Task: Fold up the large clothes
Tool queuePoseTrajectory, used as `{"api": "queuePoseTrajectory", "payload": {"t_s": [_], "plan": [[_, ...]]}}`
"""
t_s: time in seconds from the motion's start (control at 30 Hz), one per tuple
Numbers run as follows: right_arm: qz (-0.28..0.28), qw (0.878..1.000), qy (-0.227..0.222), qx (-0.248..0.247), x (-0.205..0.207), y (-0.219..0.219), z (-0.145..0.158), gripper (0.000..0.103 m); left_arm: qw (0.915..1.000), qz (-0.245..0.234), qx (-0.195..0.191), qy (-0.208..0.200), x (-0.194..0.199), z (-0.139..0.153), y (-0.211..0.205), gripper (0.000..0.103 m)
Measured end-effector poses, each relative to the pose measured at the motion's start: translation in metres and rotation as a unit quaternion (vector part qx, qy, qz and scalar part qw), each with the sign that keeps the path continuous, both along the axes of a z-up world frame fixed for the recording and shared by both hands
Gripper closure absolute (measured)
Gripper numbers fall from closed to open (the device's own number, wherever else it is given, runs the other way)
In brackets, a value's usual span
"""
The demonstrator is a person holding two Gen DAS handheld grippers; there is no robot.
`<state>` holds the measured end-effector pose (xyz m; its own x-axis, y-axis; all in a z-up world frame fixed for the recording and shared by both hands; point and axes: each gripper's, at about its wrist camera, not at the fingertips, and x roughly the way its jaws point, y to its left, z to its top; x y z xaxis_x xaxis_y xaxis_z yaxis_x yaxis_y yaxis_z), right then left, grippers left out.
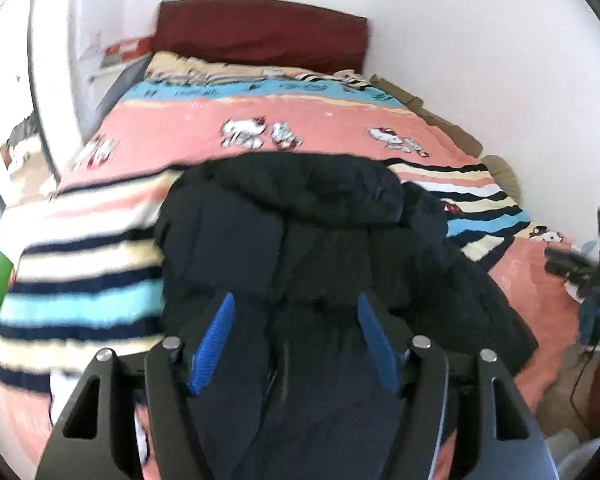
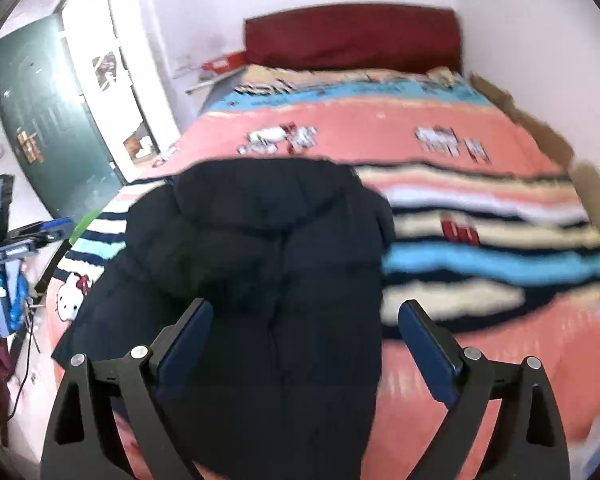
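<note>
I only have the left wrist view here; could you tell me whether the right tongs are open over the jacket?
Observer: Yes, the right tongs stand open, with the black jacket between the fingers, not clamped.
Operator: Thank you. What lies off the bed's left side?
Observer: A dark green door stands open there, beside a bright doorway.
Operator: Is anything printed on the blanket near that edge?
Observer: A white cartoon cat face shows on the pink blanket, just left of the jacket.
</note>
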<state>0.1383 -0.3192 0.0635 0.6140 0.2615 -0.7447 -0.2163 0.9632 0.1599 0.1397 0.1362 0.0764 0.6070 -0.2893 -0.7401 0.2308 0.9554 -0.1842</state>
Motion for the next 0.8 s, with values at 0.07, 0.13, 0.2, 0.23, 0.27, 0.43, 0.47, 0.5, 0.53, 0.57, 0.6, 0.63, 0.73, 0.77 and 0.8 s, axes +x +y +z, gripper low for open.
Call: {"api": "queuePoseTrajectory", "payload": {"t_s": [0.07,0.13,0.2,0.23,0.27,0.43,0.47,0.5,0.53,0.57,0.6,0.63,0.73,0.77,0.8], "plan": [[-0.011,1.0,0.029,0.003,-0.017,-0.01,-0.022,0.01,0.9998,0.014,-0.005,0.014,-0.017,-0.01,0.018,0.04],[-0.018,0.998,0.055,0.008,-0.03,-0.019,-0.042,0.01,0.999,0.03,-0.018,0.027,-0.033,-0.02,0.037,0.04],[-0.026,0.996,0.079,0.01,-0.043,-0.027,-0.062,0.01,0.9975,0.048,-0.034,0.039,-0.052,-0.032,0.057,0.04],[-0.028,0.996,0.088,0.011,-0.046,-0.03,-0.068,0.01,0.9968,0.056,-0.04,0.043,-0.058,-0.036,0.063,0.04],[-0.031,0.995,0.096,0.015,-0.05,-0.034,-0.075,0.01,0.995,0.066,-0.053,0.052,-0.067,-0.045,0.075,0.04],[-0.046,0.989,0.125,0.058,-0.052,-0.051,-0.097,0.01,0.9832,0.096,-0.12,0.098,-0.089,-0.089,0.105,0.04],[-0.048,0.988,0.13,0.067,-0.051,-0.052,-0.1,0.01,0.9794,0.103,-0.137,0.107,-0.091,-0.1,0.109,0.04],[-0.049,0.986,0.137,0.079,-0.049,-0.055,-0.104,0.01,0.9755,0.108,-0.153,0.114,-0.092,-0.109,0.112,0.04],[-0.05,0.985,0.141,0.082,-0.049,-0.056,-0.107,0.01,0.9698,0.114,-0.178,0.122,-0.093,-0.12,0.115,0.04],[-0.049,0.985,0.145,0.084,-0.048,-0.056,-0.109,0.01,0.9636,0.119,-0.203,0.128,-0.094,-0.13,0.118,0.04],[-0.045,0.984,0.15,0.088,-0.047,-0.054,-0.113,0.01,0.9573,0.125,-0.224,0.133,-0.094,-0.137,0.121,0.039],[-0.041,0.983,0.155,0.093,-0.046,-0.053,-0.117,0.01,0.9498,0.131,-0.25,0.136,-0.095,-0.145,0.125,0.039],[-0.035,0.979,0.168,0.111,-0.043,-0.052,-0.126,0.009,0.9304,0.139,-0.311,0.135,-0.096,-0.162,0.13,0.039],[-0.033,0.978,0.171,0.115,-0.044,-0.051,-0.127,0.009,0.9205,0.143,-0.337,0.138,-0.096,-0.169,0.131,0.039],[-0.03,0.977,0.176,0.118,-0.043,-0.049,-0.13,0.009,0.916,0.145,-0.347,0.14,-0.095,-0.173,0.132,0.039]]}}
